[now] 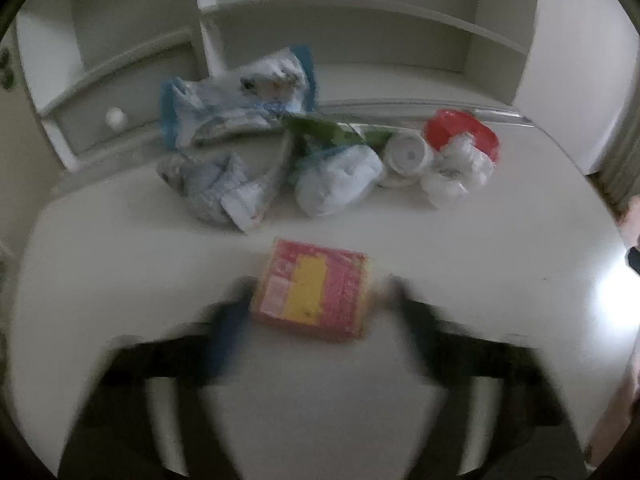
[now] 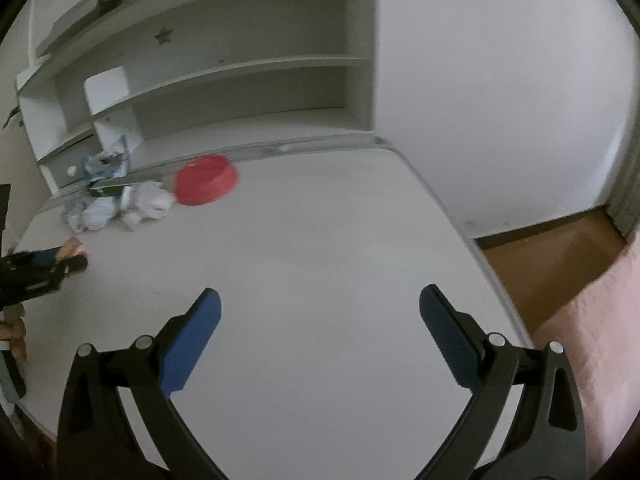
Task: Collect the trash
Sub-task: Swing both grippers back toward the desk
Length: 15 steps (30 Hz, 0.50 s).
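**Left wrist view: tool straddles the red box, grip unsettled**

Left wrist view is smeared with motion blur, and that blur is the main worry. The left tool [image 1: 316, 292] has a flat red and yellow box [image 1: 314, 290] between its fingers on the white desk [image 1: 480, 240], but I cannot tell whether the pads press on it or only flank it. If the hand sweeps on before the jaws seat, the box will likely skid across the smooth top or be caught by one corner and twist free.

Behind it lies the rest of the trash: a blue and white wrapper [image 1: 240, 96], crumpled white bags [image 1: 336, 178], a green wrapper [image 1: 320, 130], a small white cup [image 1: 408, 154] on its side, and a red bowl [image 1: 460, 130] with a crumpled white bag [image 1: 456, 168] resting against its front; what the bowl holds is hidden. A wide sweep could scatter this loose heap.

Right wrist view shows the right tool [image 2: 320, 320] spread wide and empty over bare desk, well apart from the pile. No bin or bag for collecting shows in either view.
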Motion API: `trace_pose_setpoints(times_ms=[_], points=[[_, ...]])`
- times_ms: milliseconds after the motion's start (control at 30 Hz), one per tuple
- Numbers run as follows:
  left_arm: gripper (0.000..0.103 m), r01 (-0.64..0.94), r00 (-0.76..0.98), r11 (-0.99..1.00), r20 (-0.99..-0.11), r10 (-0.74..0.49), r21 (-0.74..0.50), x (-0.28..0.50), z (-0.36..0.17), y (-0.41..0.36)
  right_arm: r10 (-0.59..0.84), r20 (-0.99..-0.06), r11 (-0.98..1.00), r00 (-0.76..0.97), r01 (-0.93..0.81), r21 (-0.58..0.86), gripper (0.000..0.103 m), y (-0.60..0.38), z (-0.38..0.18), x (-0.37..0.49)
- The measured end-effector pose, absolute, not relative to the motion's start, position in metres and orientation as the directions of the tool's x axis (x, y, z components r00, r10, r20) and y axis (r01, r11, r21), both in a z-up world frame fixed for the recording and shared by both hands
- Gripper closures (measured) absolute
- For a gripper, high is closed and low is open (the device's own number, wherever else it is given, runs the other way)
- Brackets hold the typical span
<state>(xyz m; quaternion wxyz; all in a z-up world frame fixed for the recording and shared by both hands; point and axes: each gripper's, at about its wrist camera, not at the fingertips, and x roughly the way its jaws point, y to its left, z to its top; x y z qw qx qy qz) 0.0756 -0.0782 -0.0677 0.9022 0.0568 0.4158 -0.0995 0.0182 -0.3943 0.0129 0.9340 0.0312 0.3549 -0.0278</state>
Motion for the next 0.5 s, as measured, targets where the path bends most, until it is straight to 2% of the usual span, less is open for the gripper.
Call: trace_pose_setpoints(times_ms=[67,300,400,500], points=[[0.049,0.258,0.619,0.966,-0.765,-0.178,-0.016,0.077,-0.066,-0.08,0.0,-0.668,0.999,0.744,0.034,0.039,0.007,-0.379,0.014,0.03],[0.049,0.276,0.615,0.961,-0.767,-0.185,-0.011,0.074,-0.065,-0.086,0.138,-0.68,0.99,0.72,-0.114,0.081,0.007,-0.318,0.012,0.084],[0.049,0.279,0.611,0.96,-0.766,-0.201,-0.029,0.077,-0.065,-0.085,0.153,-0.681,0.986,0.716,-0.155,0.059,0.008,-0.292,0.013,0.112],[0.049,0.283,0.608,0.958,-0.764,-0.215,-0.045,0.078,-0.065,-0.085,0.172,-0.704,0.982,0.689,-0.174,0.069,0.014,-0.275,0.009,0.139]])
